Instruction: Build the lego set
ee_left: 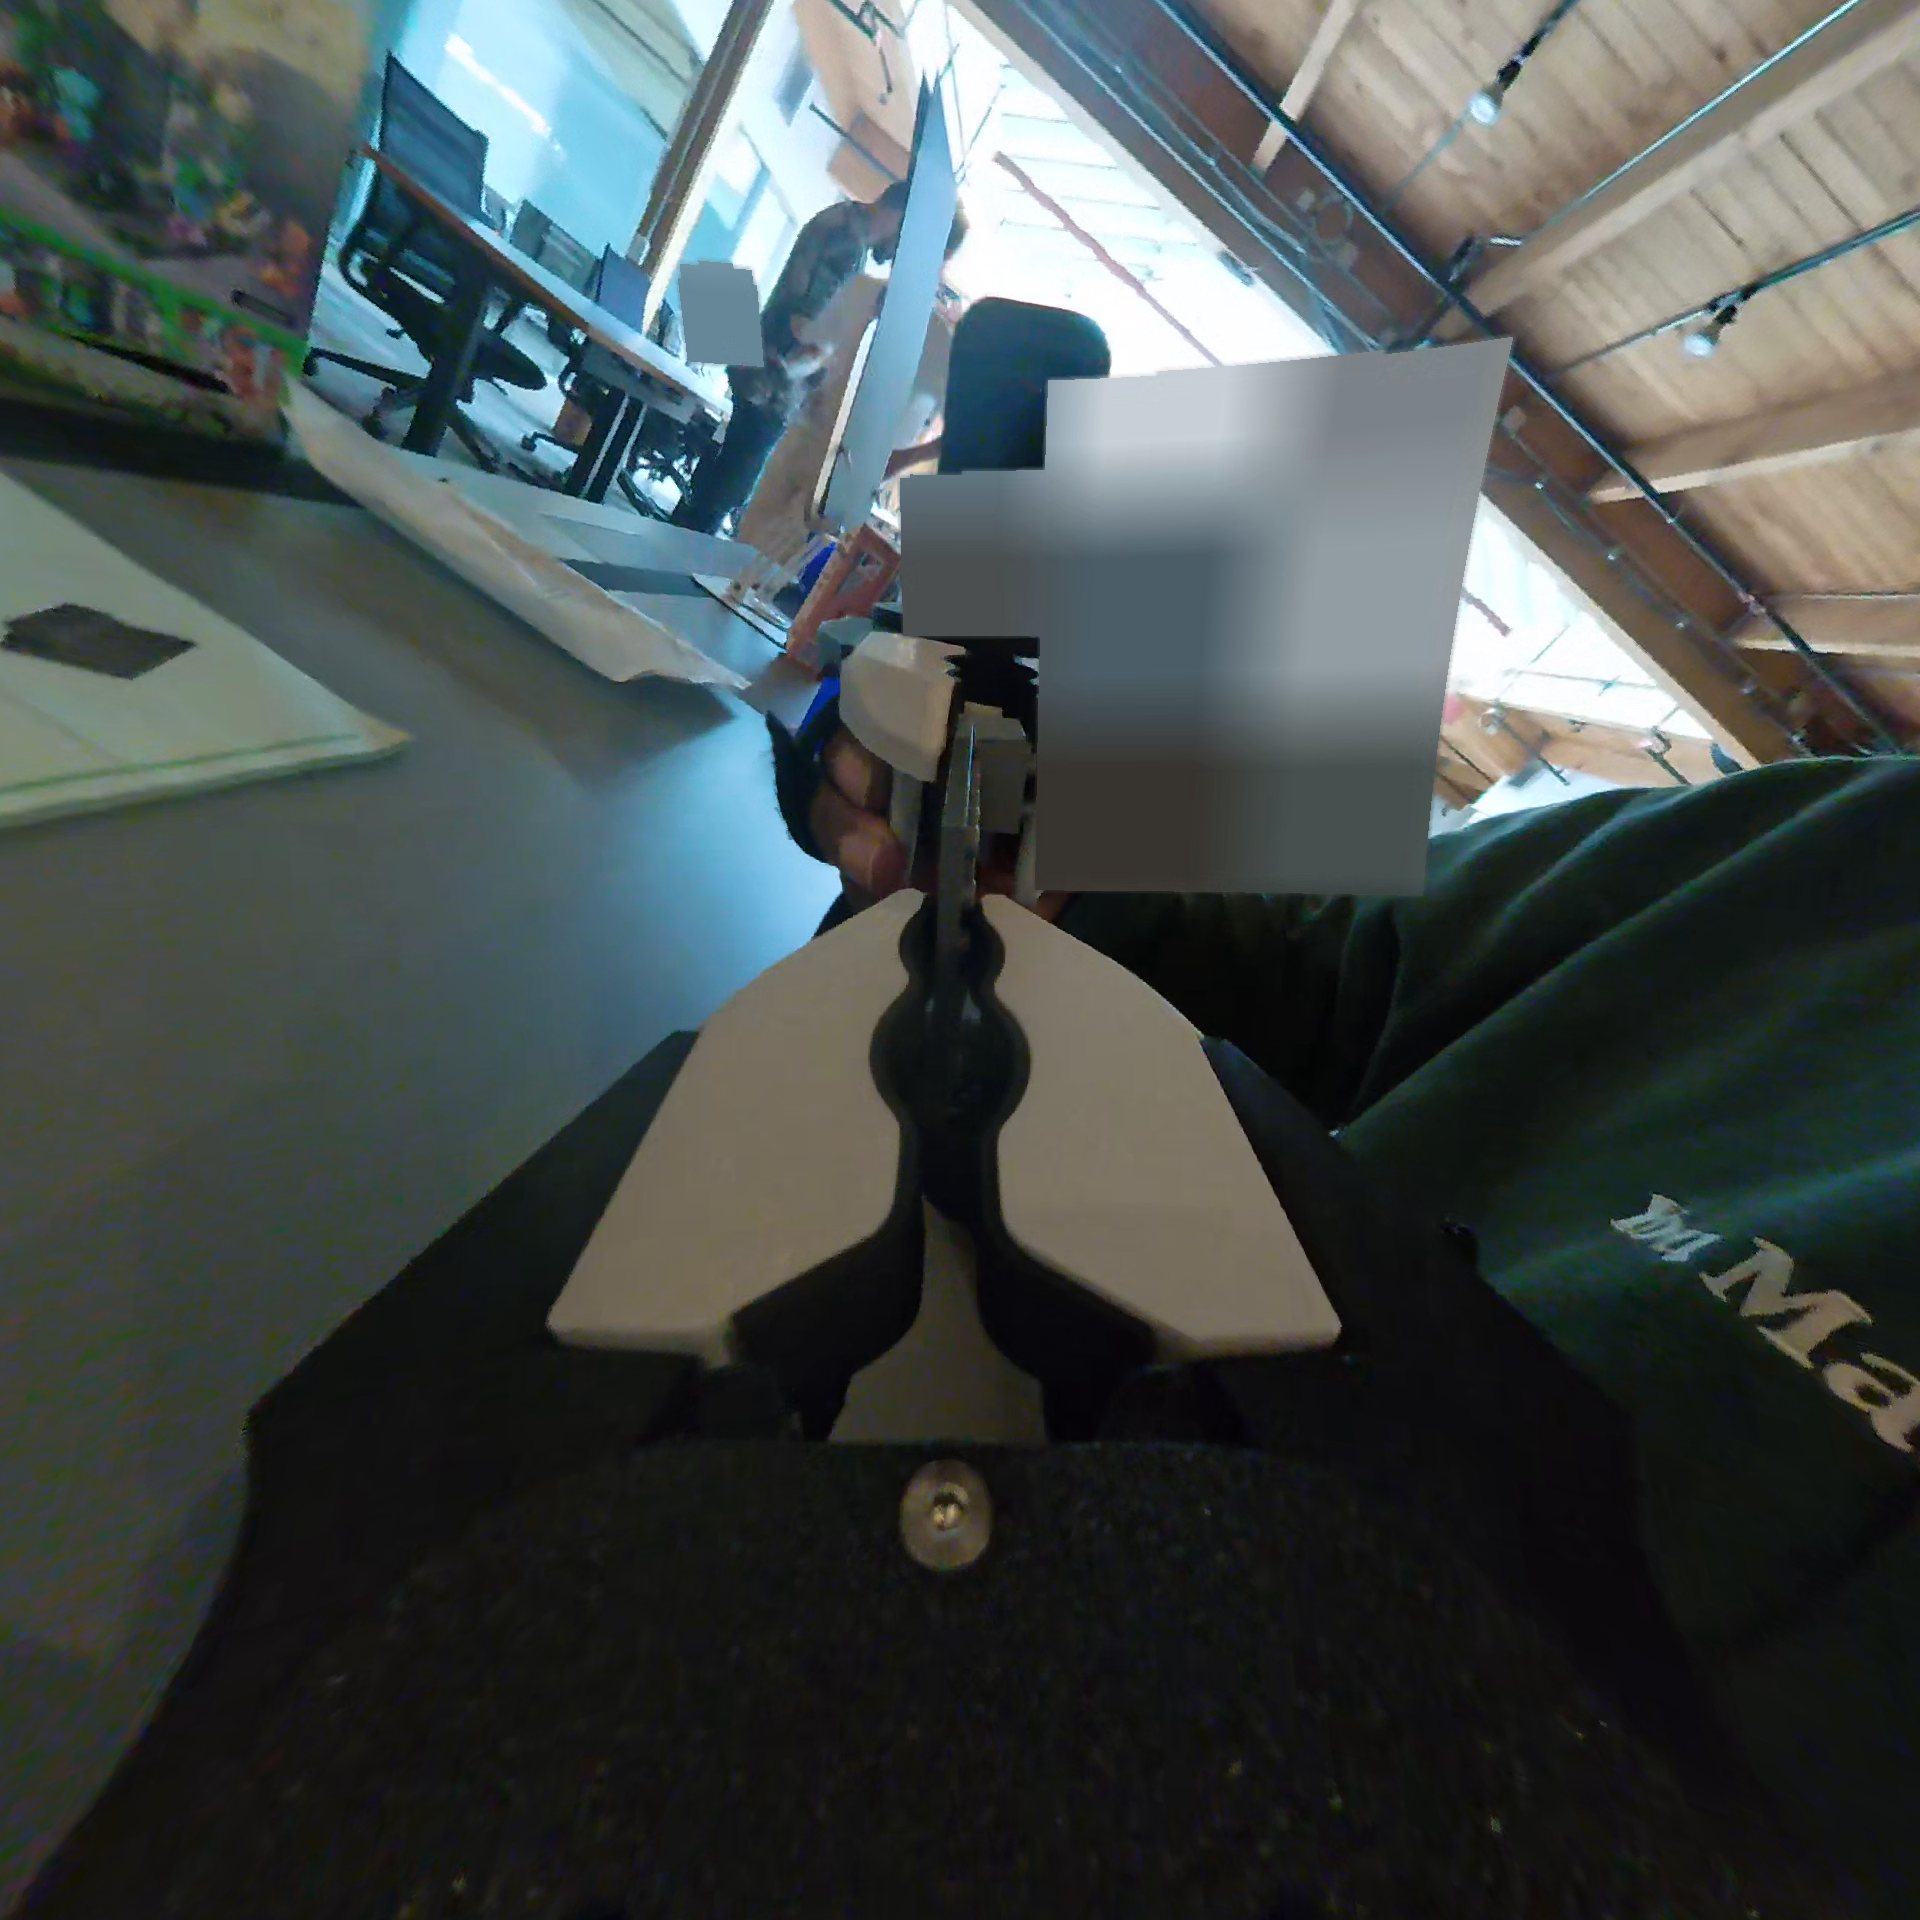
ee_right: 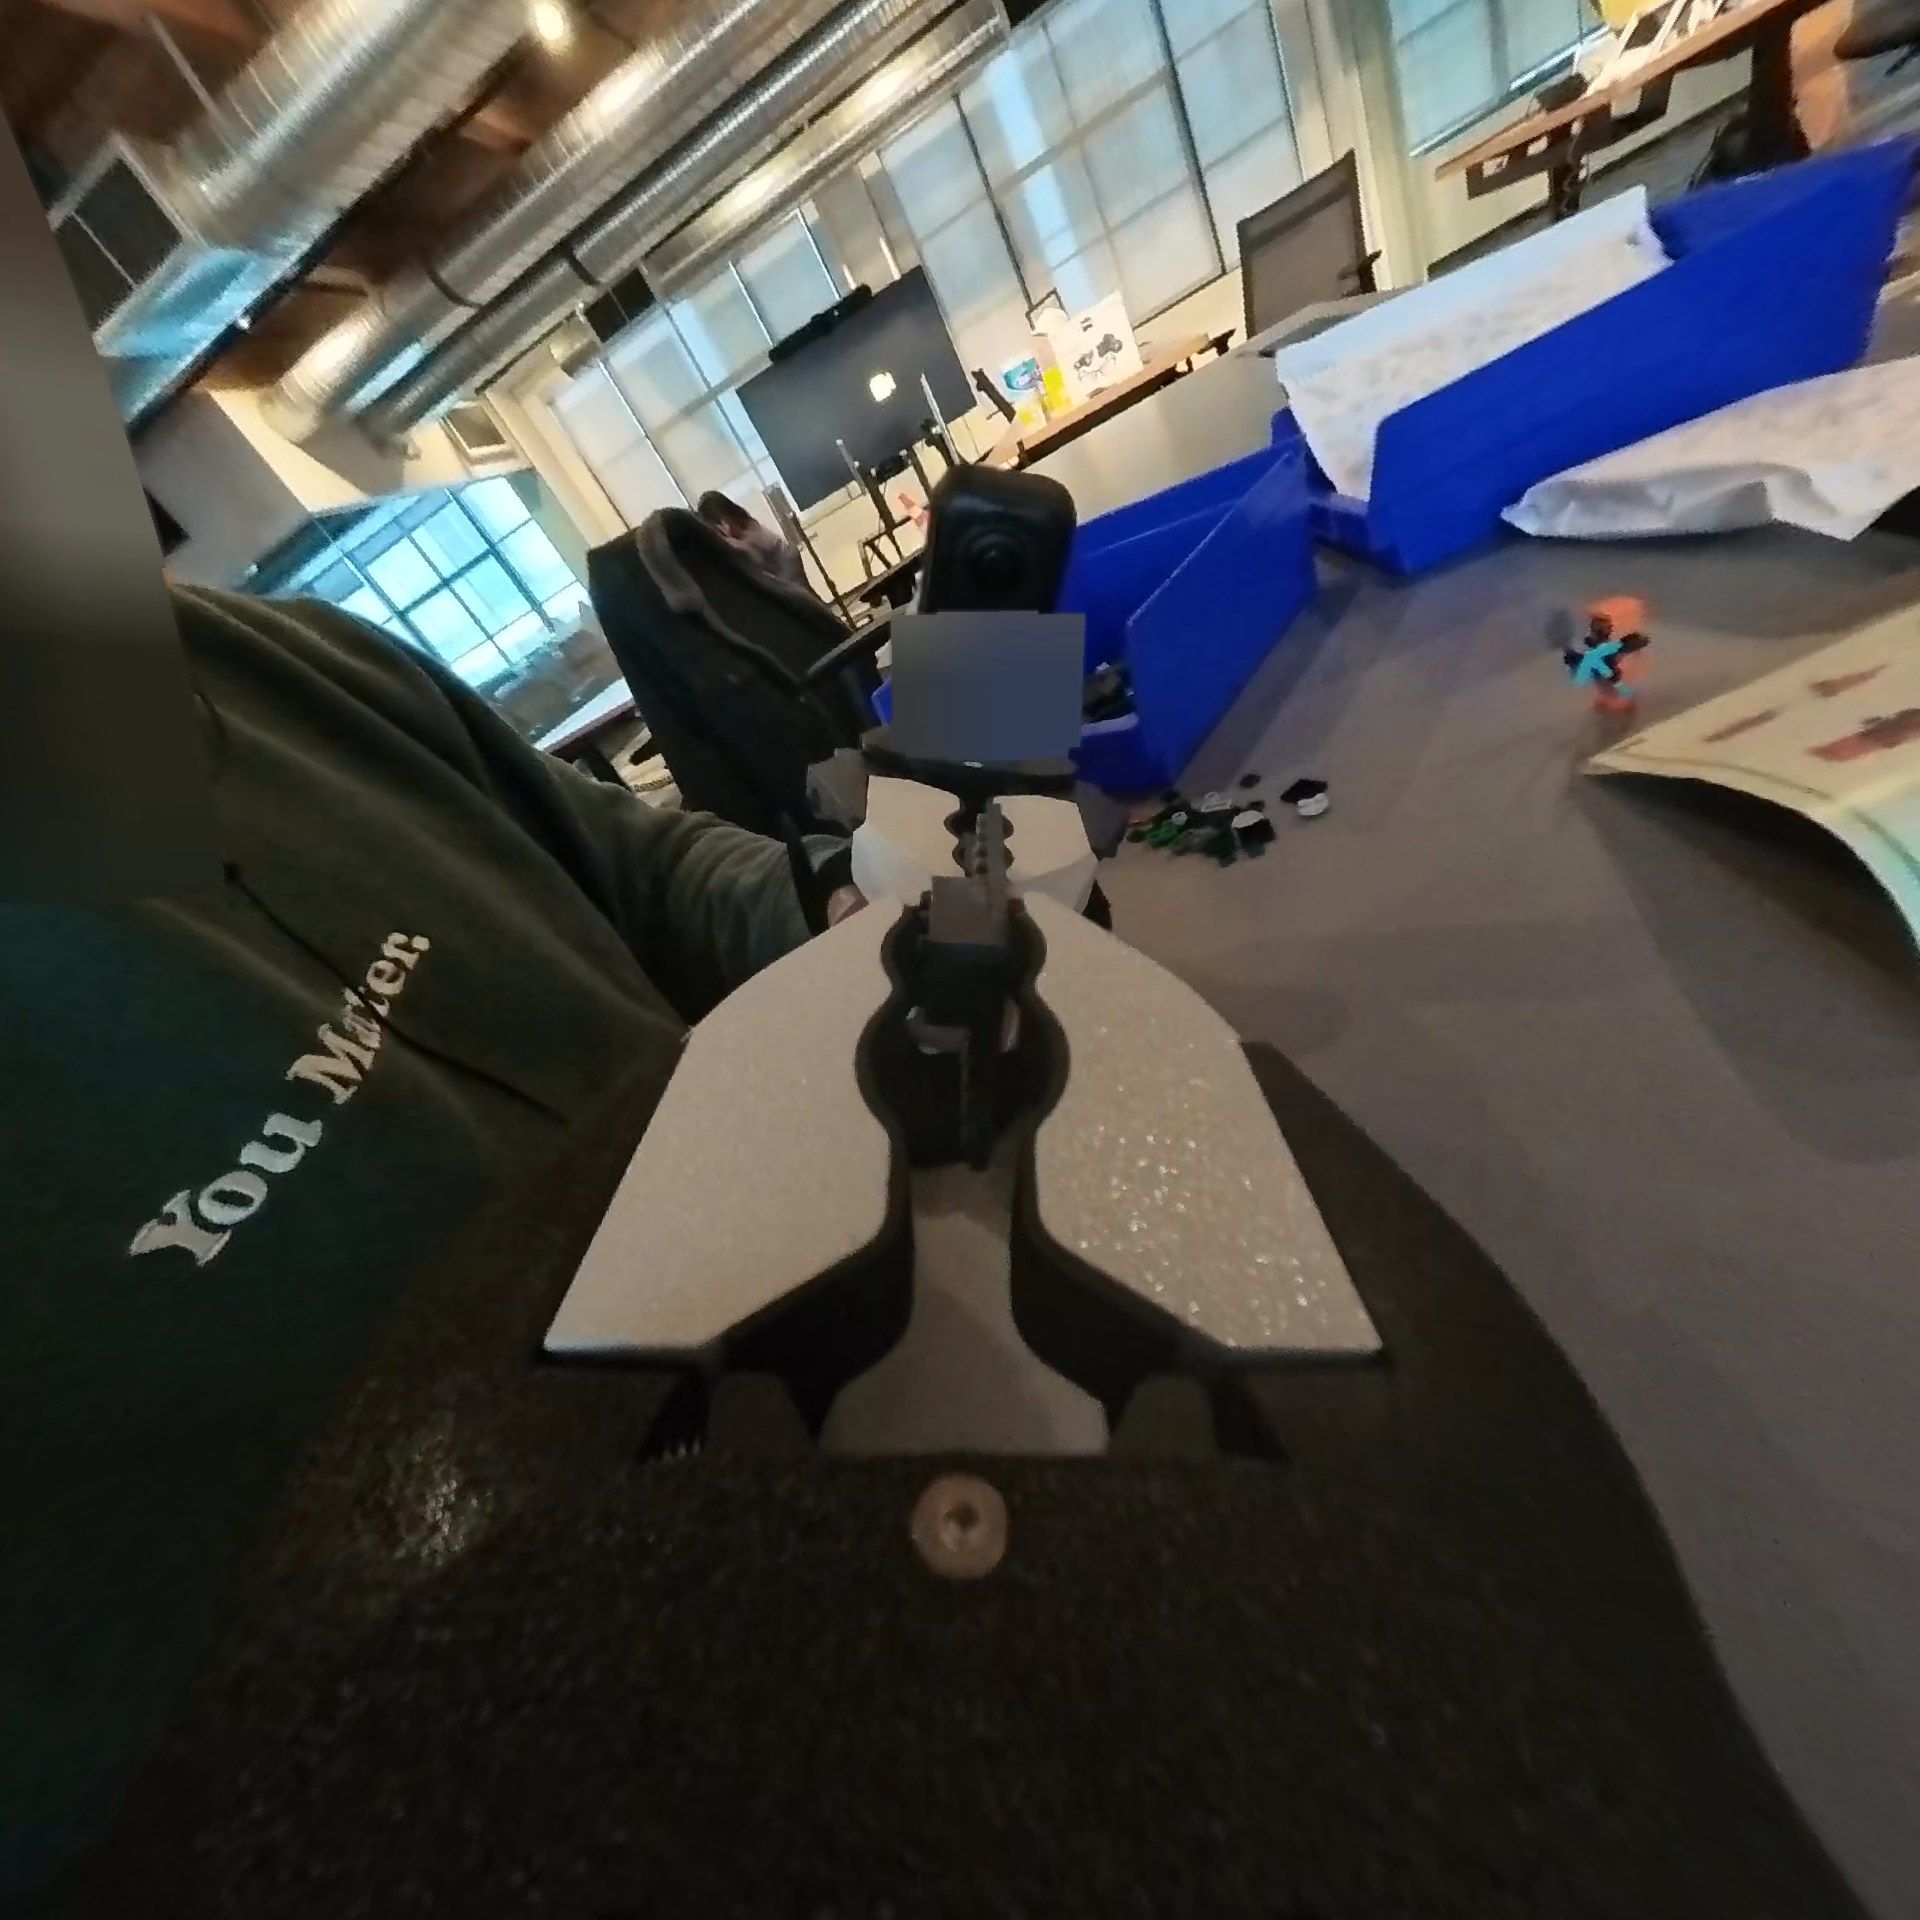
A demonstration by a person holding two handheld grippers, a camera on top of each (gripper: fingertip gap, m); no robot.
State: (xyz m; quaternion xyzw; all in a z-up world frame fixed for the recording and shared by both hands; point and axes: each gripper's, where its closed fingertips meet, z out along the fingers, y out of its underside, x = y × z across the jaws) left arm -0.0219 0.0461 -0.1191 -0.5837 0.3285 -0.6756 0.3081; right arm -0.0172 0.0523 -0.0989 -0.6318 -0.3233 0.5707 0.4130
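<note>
In the left wrist view my left gripper [ee_left: 956,920] is shut on a thin dark grey lego plate [ee_left: 961,831], seen edge-on and sticking out past the tips. My right gripper [ee_left: 966,691] faces it tip to tip, with light grey bricks [ee_left: 1003,769] against the plate. In the right wrist view my right gripper [ee_right: 961,925] is shut on a grey brick assembly [ee_right: 961,920]. The left gripper [ee_right: 977,842] meets it from the far side. Both are held above the grey table [ee_right: 1403,987].
Loose dark lego pieces [ee_right: 1216,821] lie on the table before blue bins [ee_right: 1226,582]. An orange and teal minifigure [ee_right: 1610,655] stands at right, near an instruction booklet [ee_right: 1766,758]. A white paper bag [ee_left: 520,551] and a white sheet [ee_left: 156,707] lie at left. Less than 4 cm separates the two grippers' tips.
</note>
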